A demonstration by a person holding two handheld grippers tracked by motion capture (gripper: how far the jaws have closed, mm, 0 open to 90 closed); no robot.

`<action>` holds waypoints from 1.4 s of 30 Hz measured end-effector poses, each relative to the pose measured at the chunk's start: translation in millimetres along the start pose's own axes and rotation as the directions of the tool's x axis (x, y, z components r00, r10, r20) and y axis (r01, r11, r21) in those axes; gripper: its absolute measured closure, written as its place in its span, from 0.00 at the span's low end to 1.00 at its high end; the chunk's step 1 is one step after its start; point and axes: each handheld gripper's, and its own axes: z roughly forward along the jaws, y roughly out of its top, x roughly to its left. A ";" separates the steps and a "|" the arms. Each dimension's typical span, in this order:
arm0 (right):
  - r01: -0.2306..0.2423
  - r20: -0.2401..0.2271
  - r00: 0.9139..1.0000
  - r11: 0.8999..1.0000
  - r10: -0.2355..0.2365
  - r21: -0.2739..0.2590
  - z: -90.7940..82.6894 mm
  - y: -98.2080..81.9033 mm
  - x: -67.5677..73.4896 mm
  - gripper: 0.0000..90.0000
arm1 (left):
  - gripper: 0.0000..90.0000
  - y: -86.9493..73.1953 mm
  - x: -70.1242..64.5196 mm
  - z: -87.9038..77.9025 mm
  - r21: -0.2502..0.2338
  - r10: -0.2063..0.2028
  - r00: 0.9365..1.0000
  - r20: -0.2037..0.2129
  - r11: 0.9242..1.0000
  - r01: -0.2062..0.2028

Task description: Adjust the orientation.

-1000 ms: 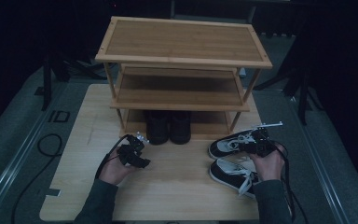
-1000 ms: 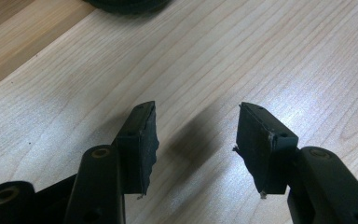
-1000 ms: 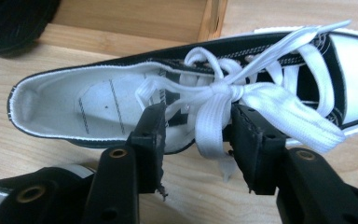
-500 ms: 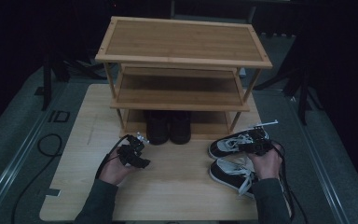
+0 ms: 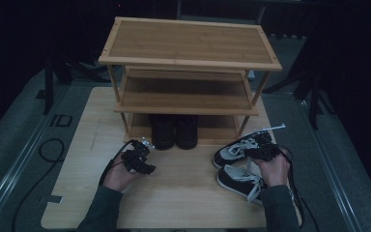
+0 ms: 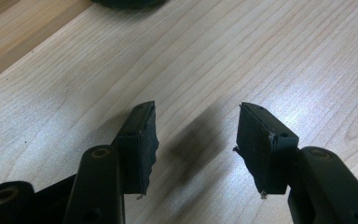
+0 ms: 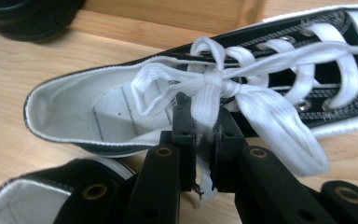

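So the right tongs [image 7: 203, 140] are down on the far sneaker [image 5: 241, 147] of the black-and-white pair, and their jaws have just been closing in. In the right gripper view they're pinched nearly together with a strip of white lace [image 7: 205, 105] caught between them, right under the bow knot. That sneaker sits on the bench [image 5: 188, 186] at the right, just in front of the right leg of the bamboo shoe rack [image 5: 188, 46], with its toe pointing left in the high view. Its twin, the near sneaker [image 5: 236, 181], lies right beside it on the near side, and the person's right hand [image 5: 272, 169] is over both.

The left tongs [image 6: 196, 135] are standing wide with nothing between them, just bare wood grain under the pads. In the high view they sit at the left-middle of the bench, held by the left hand [image 5: 121, 174], just near of the pair of black boots [image 5: 175, 131] tucked on the rack's bottom shelf. Cables trail off both toward the near edge.
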 end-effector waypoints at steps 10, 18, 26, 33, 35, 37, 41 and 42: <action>0.061 -0.042 0.997 0.998 -0.060 0.015 -1.5 -2.0 21.4 0.94 | 0.53 -0.6 0.9 -0.1 -0.002 -0.002 1.000 0.000 1.000 0.002; 0.128 -0.060 0.990 0.992 -0.126 0.015 -5.2 -7.6 38.8 0.94 | 0.53 -0.4 0.1 0.7 0.001 0.000 1.000 0.001 1.000 0.000; 0.204 -0.116 0.973 0.979 -0.200 0.025 -9.0 -15.8 55.8 0.95 | 0.53 -0.6 0.0 0.8 0.001 0.000 1.000 0.001 1.000 0.000; 0.252 -0.149 0.958 0.967 -0.246 0.025 -11.6 -19.7 60.8 0.90 | 0.53 -0.8 0.0 1.5 0.004 -0.001 1.000 0.002 1.000 0.001; 0.259 -0.151 0.956 0.966 -0.253 0.023 -12.7 -18.6 59.0 0.88 | 0.53 -0.9 0.2 1.7 0.004 -0.001 1.000 0.003 1.000 0.001; 0.266 -0.156 0.953 0.964 -0.261 0.017 -13.6 -17.8 57.5 0.85 | 0.53 -1.0 0.3 1.6 0.004 -0.002 1.000 0.003 1.000 0.002; 0.277 -0.157 0.949 0.961 -0.273 0.004 -17.6 -17.2 55.7 0.79 | 0.53 -1.2 0.2 2.3 0.005 -0.005 1.000 0.004 1.000 0.005; 0.277 -0.154 0.949 0.961 -0.274 -0.001 -19.4 -17.1 54.8 0.79 | 0.53 -1.2 0.0 2.5 0.005 -0.005 1.000 0.004 1.000 0.005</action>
